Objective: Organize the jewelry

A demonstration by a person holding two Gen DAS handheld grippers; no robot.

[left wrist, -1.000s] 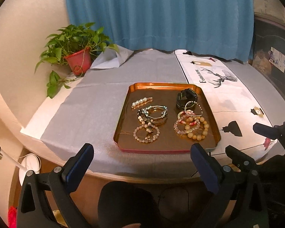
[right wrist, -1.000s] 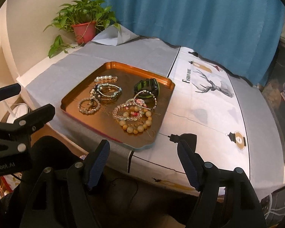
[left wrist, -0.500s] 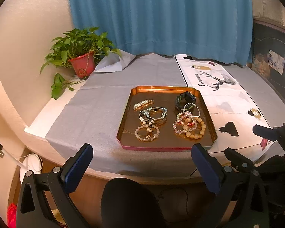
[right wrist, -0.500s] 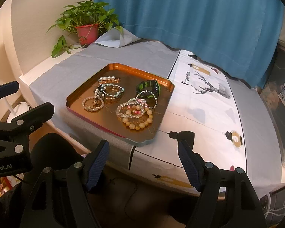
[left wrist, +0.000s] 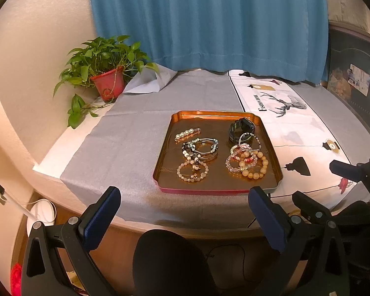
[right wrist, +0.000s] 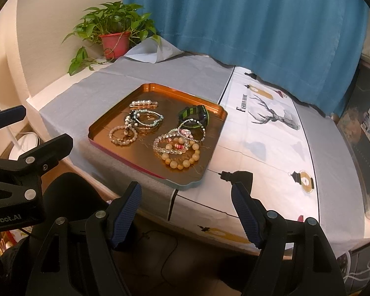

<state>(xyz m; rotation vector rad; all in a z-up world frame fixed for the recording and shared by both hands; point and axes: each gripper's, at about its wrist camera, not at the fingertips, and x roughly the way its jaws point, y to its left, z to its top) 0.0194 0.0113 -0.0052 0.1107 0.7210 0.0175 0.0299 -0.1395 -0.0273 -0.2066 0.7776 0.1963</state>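
A copper tray (left wrist: 164, 155) (right wrist: 106, 120) lies on the table near its front edge and holds jewelry. In it are a pearl hair clip (left wrist: 187, 133) (right wrist: 143, 103), a cluster of bangles (left wrist: 202, 146) (right wrist: 145, 120), a pink bead bracelet (left wrist: 192, 171) (right wrist: 122, 135), a black and green watch (left wrist: 241, 128) (right wrist: 194, 114) and a heap of bead bracelets (left wrist: 246, 160) (right wrist: 178, 146). My left gripper (left wrist: 185, 197) is open and empty, short of the table's front edge. My right gripper (right wrist: 186, 194) is open and empty, before the tray's near right corner.
A potted plant in a red pot (left wrist: 108, 83) (right wrist: 114, 42) stands at the back left. A grey cloth (left wrist: 123, 143) and a white deer-print runner (left wrist: 296, 128) (right wrist: 271, 128) cover the table. A blue curtain (left wrist: 209, 19) hangs behind. A dark chair back (left wrist: 170, 259) is below.
Both grippers have drawn back and up from the table, so the tray looks smaller and farther. Both stay open and empty. Nothing on the tray moved.
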